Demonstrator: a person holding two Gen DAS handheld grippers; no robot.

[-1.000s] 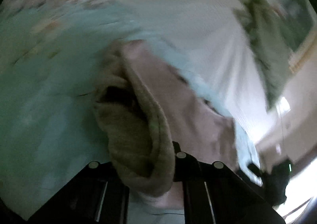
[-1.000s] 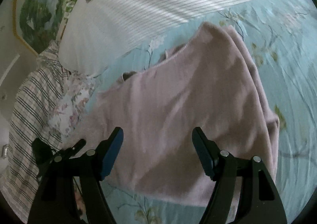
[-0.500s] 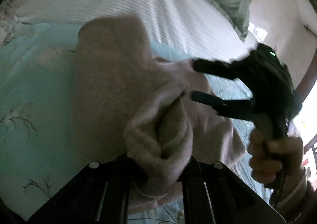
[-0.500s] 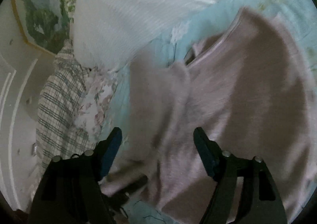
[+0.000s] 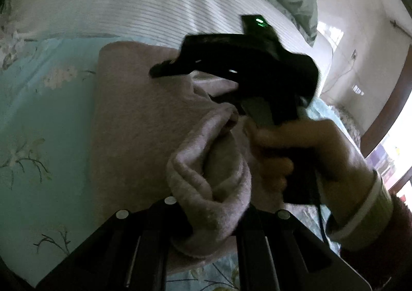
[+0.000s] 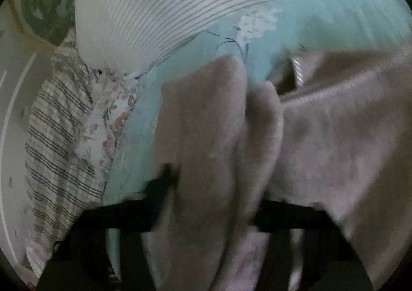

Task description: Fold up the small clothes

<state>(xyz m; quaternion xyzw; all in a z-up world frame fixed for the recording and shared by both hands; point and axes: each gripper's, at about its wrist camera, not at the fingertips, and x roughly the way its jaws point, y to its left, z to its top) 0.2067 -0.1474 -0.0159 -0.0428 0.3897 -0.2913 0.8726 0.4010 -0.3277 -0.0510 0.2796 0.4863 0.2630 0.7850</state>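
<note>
We find the pink garment (image 5: 134,116) lying on the light-blue floral bedsheet (image 5: 38,116), with one bunched fold raised in the left gripper (image 5: 208,216), whose jaws are clamped on the cloth; since half a second ago the right gripper (image 5: 170,68) has moved in over that fold, and cloth now drapes between its fingers; we cannot tell its jaw state; the striped pillow (image 6: 159,8) lies beyond; no container is visible.

Fuzzy pink knit garment (image 5: 139,121), matt cloth bedsheet (image 5: 38,116)
</note>
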